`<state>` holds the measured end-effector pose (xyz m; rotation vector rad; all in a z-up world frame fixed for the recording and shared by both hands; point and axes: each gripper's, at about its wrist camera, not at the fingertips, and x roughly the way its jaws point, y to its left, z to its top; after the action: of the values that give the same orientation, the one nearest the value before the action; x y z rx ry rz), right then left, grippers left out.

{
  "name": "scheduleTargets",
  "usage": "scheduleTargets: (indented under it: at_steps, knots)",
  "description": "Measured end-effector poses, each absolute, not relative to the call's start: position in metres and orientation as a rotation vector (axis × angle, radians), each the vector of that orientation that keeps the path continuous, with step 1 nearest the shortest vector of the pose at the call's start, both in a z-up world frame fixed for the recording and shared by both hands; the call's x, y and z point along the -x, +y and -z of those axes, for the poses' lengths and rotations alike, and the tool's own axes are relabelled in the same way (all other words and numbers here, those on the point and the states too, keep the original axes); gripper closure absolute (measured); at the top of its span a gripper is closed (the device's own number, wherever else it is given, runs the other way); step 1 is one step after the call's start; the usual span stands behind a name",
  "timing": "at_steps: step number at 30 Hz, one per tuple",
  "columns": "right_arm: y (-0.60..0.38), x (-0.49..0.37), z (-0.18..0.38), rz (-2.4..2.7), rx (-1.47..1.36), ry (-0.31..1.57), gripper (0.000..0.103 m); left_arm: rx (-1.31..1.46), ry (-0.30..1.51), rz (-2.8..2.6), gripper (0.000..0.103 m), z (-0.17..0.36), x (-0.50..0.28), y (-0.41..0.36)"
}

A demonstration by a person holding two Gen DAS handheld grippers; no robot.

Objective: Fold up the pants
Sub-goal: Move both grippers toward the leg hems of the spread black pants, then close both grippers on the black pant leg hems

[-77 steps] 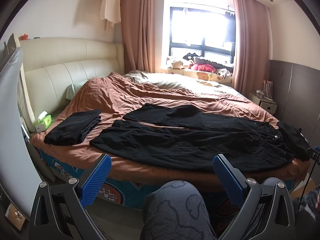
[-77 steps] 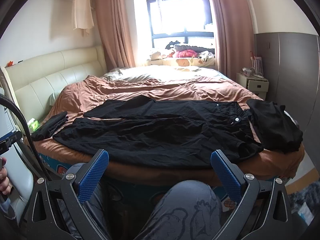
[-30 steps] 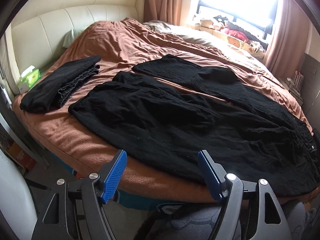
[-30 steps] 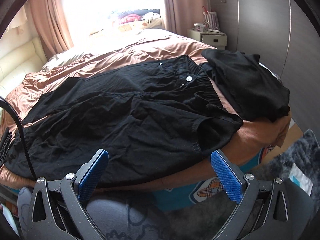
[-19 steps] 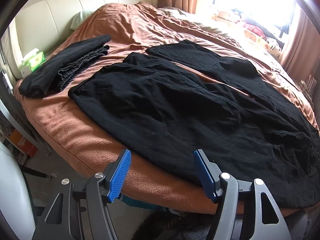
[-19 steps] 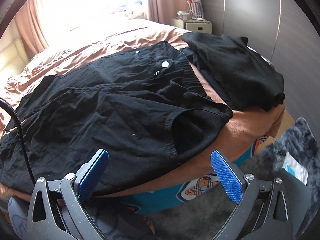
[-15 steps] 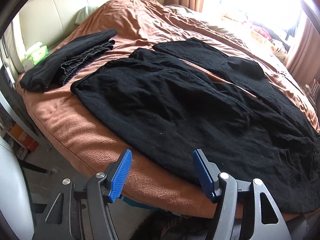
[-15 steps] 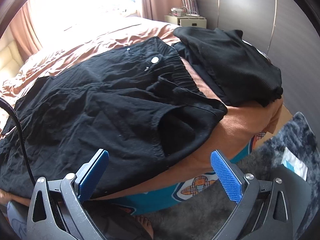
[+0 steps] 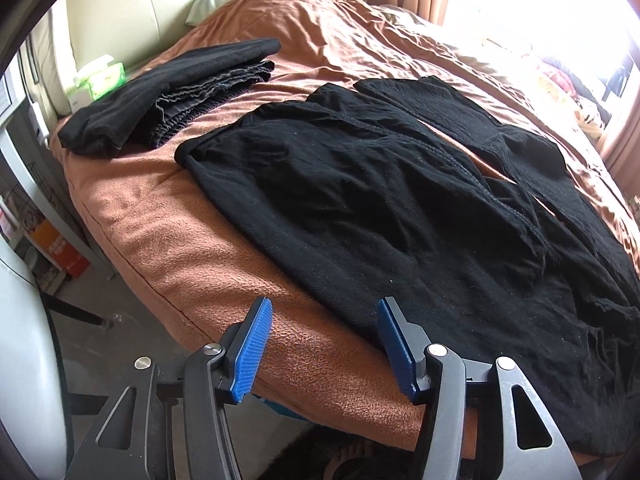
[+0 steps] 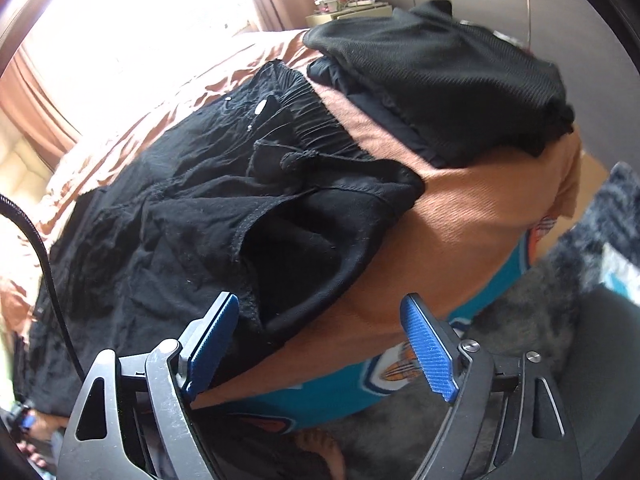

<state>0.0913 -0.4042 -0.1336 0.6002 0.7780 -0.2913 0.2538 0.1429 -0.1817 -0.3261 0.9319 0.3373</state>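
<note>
On the bed (image 9: 168, 240), spread flat along its near edge: black pants (image 9: 360, 200), long axis crosswise, hems leftward, waistband rightward. Above the near hem, left hand-held gripper (image 9: 324, 346), jaws just closing, nothing between. Over the waist corner, right hand-held gripper (image 10: 320, 344), likewise closing, gripping nothing.

pants (image 9: 360, 208): matt black creased cloth | blanket (image 9: 192, 264): fuzzy brown cloth | headboard (image 9: 132, 4): smooth glossy cream leather
</note>
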Motion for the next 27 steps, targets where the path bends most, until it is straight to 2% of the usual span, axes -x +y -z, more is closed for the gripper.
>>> scheduleTargets:
  at_steps: [2, 5, 6, 8, 9, 12, 16, 27]
  knots:
    - [-0.408, -0.097, 0.140, 0.258, -0.636, 0.781, 0.026, 0.339, 0.928, -0.342, 0.050, 0.182, -0.254, 0.146]
    - [-0.411, -0.103, 0.145, 0.178, -0.690, 0.766, 0.047, 0.370, 0.918, -0.339, 0.054, 0.180, -0.255, 0.153]
    - [-0.411, -0.104, 0.145, 0.161, -0.693, 0.760, 0.058, 0.380, 0.918, -0.339, 0.054, 0.180, -0.256, 0.155]
    - [-0.411, -0.106, 0.140, 0.171, -0.663, 0.745, 0.069, 0.402, 0.913, -0.344, 0.055, 0.179, -0.256, 0.161]
    - [-0.413, -0.105, 0.136, 0.173, -0.653, 0.726, 0.079, 0.414, 0.909, -0.347, 0.055, 0.178, -0.256, 0.163]
    - [-0.422, -0.096, 0.127, 0.169, -0.673, 0.667, 0.094, 0.444, 0.902, -0.356, 0.055, 0.179, -0.257, 0.172]
    - [-0.434, -0.088, 0.121, 0.177, -0.688, 0.641, 0.097, 0.504, 0.901, -0.373, 0.055, 0.182, -0.260, 0.189]
    - [-0.433, -0.103, 0.141, 0.170, -0.780, 0.745, 0.096, 0.596, 0.900, -0.414, 0.055, 0.193, -0.273, 0.228]
